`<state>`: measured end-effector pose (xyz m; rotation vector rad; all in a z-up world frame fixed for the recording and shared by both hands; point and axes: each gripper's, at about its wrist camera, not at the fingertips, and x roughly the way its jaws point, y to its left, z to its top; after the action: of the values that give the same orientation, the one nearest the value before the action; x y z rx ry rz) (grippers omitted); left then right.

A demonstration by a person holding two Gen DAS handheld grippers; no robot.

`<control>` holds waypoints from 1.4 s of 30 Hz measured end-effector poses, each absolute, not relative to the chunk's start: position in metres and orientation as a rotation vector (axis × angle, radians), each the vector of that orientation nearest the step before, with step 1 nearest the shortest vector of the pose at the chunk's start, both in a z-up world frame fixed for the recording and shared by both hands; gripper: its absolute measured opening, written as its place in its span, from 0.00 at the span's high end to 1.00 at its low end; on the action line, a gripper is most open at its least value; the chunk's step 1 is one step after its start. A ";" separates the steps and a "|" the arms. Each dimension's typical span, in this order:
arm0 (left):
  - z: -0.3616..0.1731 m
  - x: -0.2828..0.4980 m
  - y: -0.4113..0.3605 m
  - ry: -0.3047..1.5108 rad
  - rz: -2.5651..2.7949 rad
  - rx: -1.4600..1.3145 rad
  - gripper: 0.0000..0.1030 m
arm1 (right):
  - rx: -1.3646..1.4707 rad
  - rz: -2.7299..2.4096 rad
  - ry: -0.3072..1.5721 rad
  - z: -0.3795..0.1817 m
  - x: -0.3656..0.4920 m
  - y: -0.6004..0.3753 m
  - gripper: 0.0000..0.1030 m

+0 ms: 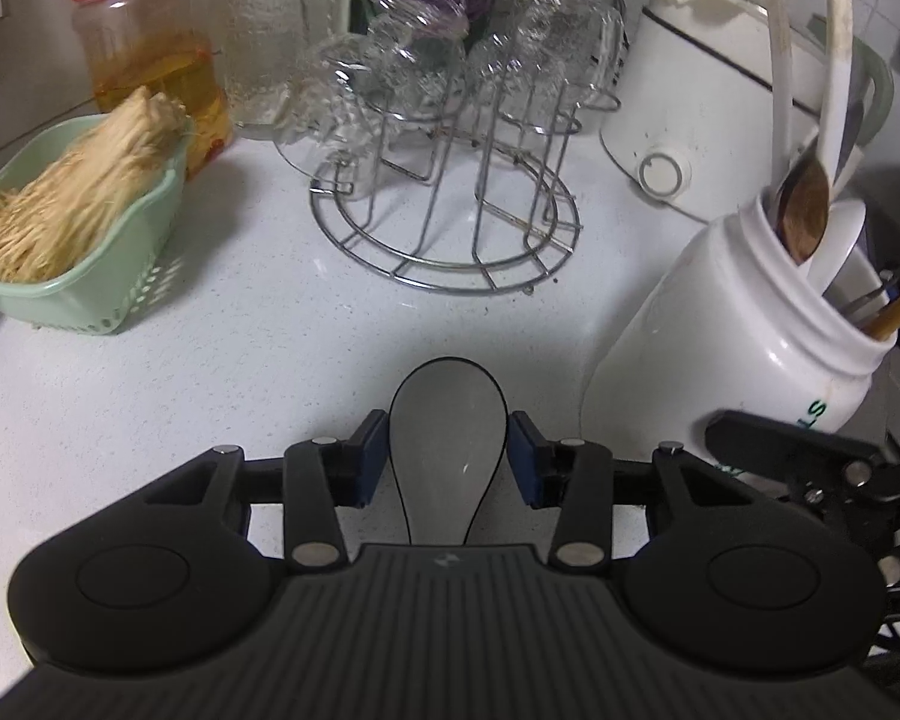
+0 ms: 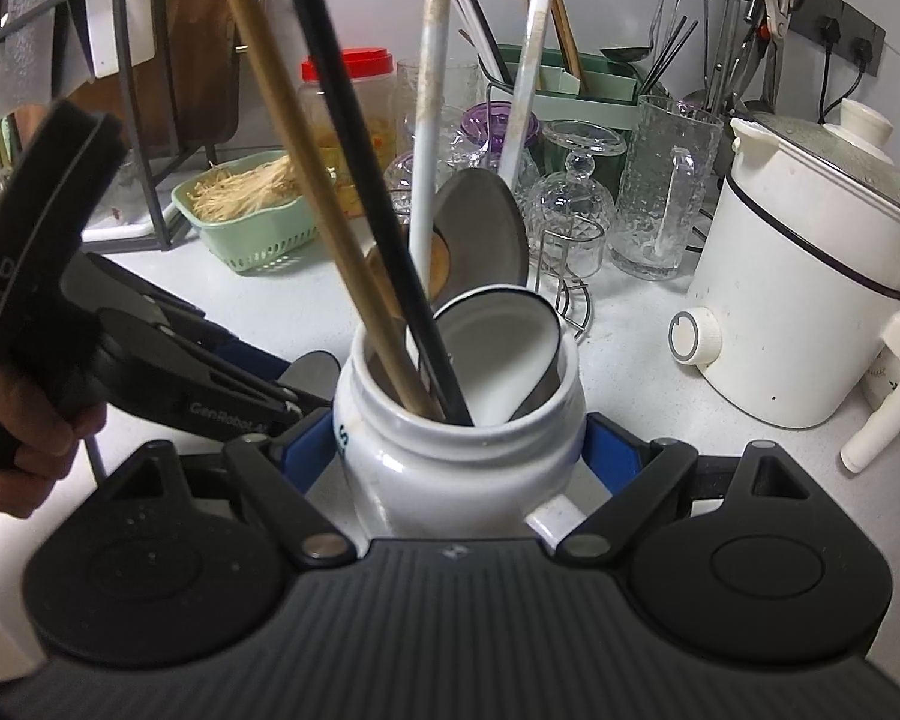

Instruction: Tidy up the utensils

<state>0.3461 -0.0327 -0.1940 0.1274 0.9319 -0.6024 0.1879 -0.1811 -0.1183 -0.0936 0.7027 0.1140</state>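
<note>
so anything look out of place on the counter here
One grey spoon lies flat on the counter between the left hand-held gripper pads, while other utensils stand in the white jar. Nothing looks spilled or broken.

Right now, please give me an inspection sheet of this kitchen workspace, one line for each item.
Surface: white speckled counter, crowded at the back.
Job's things: grey spoon flat on counter; white utensil jar holding long utensils.
Clutter: green basket, red-lidded jar, glasses on wire rack, white cooker.
Grippers: left hand-held gripper straddles spoon, pads not touching; right hand-held gripper clamps the jar.
Cables: black cords at wall sockets.
Surroundings: hanging utensils.
</note>
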 end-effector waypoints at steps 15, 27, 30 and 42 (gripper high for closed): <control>-0.143 0.295 -0.006 0.793 -0.601 0.003 0.53 | -0.142 0.106 0.690 -0.121 0.187 -0.175 0.11; -0.117 0.256 -0.009 0.703 -0.635 -0.027 0.54 | -0.159 0.093 0.673 -0.124 0.185 -0.172 0.11; -0.114 0.256 -0.009 0.694 -0.626 -0.034 0.54 | -0.163 0.093 0.667 -0.125 0.185 -0.172 0.11; -0.059 0.254 0.007 0.600 -0.621 -0.149 0.55 | -0.177 0.090 0.657 -0.126 0.183 -0.169 0.10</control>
<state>0.2536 0.0074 -0.0589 -0.1495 0.5995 -0.6206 0.1829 -0.1689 -0.1257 -0.1769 0.6568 0.0898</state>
